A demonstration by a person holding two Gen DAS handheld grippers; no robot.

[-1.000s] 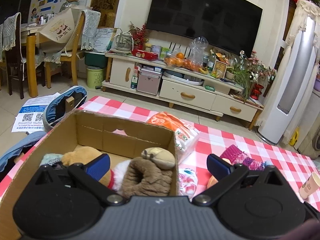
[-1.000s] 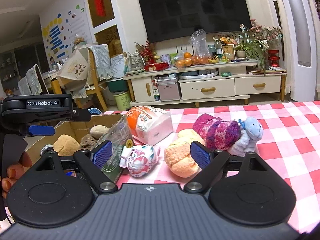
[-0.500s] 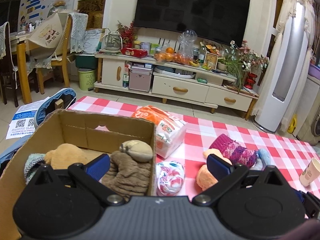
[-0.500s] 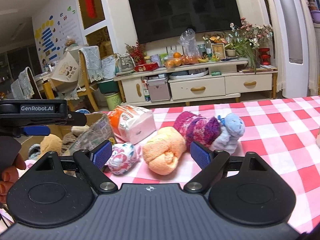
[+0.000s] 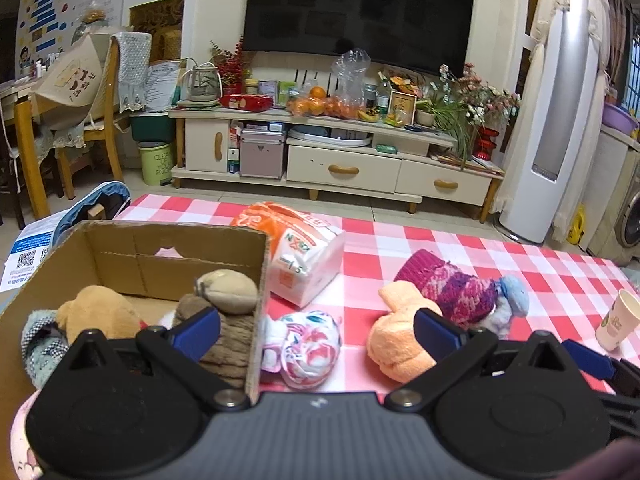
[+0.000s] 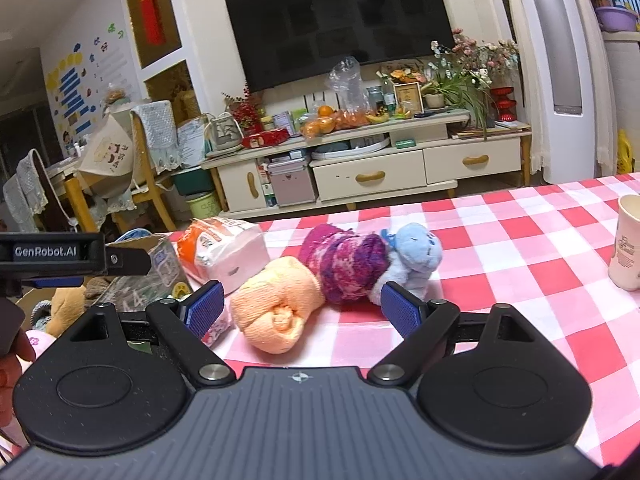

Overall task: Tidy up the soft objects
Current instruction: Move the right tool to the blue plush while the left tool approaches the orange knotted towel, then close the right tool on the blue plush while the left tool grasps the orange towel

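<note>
Cardboard box point(image 5: 168, 252) at tabletop point(image 6: 520, 232) left edge, plush toys inside. Orange rolled cloth point(image 6: 280, 312), floral bundle point(image 5: 308, 348), purple knit roll point(image 6: 344, 264), blue plush point(image 6: 416, 256) lie on checked cloth. Left gripper point(image 5: 316, 328) jaws apart, empty, above box edge. Right gripper point(image 6: 302, 308) jaws apart, flanking orange cloth.

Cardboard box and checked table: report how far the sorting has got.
Done: the brown cardboard box already holds a tan plush bear, a brown fuzzy plush and a grey-checked cloth.
In hand: nothing; the left gripper and right gripper are both open.
Left on the red-checked tablecloth: floral cloth bundle, rolled orange towel, magenta knitted roll, light-blue plush.
</note>
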